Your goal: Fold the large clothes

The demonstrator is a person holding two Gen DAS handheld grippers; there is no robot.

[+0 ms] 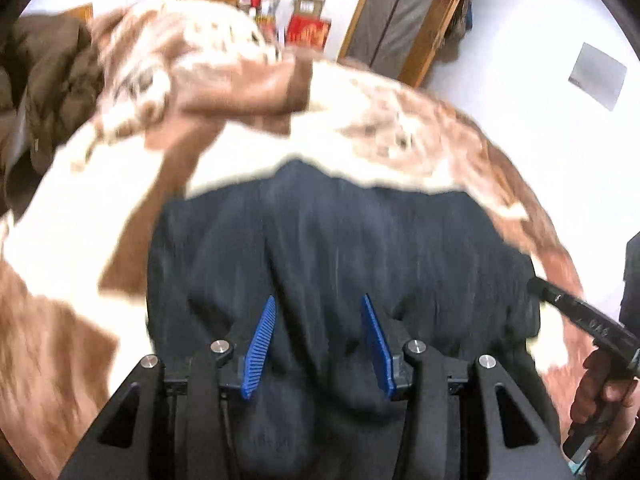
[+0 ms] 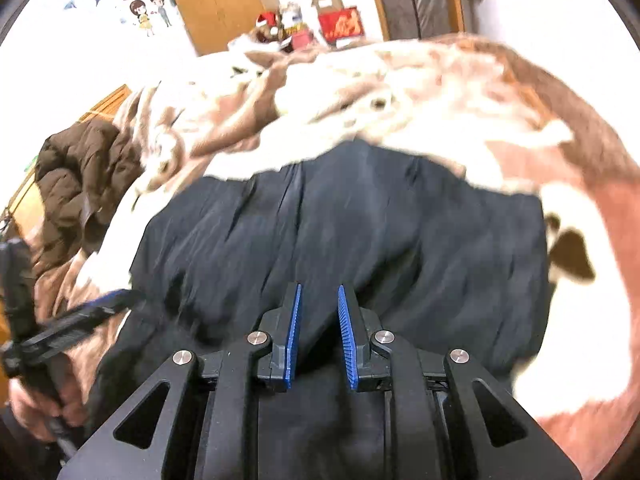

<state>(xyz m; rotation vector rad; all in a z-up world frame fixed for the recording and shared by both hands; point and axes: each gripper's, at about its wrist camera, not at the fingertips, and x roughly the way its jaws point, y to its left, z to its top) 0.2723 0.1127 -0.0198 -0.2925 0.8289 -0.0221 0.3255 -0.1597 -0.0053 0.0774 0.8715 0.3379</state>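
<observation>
A large dark navy garment (image 1: 340, 248) lies spread on a brown-and-white blanket (image 1: 60, 208); it also fills the middle of the right wrist view (image 2: 360, 232). My left gripper (image 1: 318, 304) hovers over its near part with blue pads wide apart and nothing between them. My right gripper (image 2: 319, 294) is over the garment's near edge, pads apart by a narrower gap, nothing gripped. The right gripper shows at the right edge of the left wrist view (image 1: 568, 300); the left gripper shows at the left edge of the right wrist view (image 2: 80, 316). Both views are motion-blurred.
A brown puffer jacket (image 2: 80, 176) lies at the bed's left side. The blanket is bunched at the far end (image 2: 280, 92). Wooden doors (image 2: 216, 0), red boxes (image 2: 340, 22) and a white wall stand behind the bed.
</observation>
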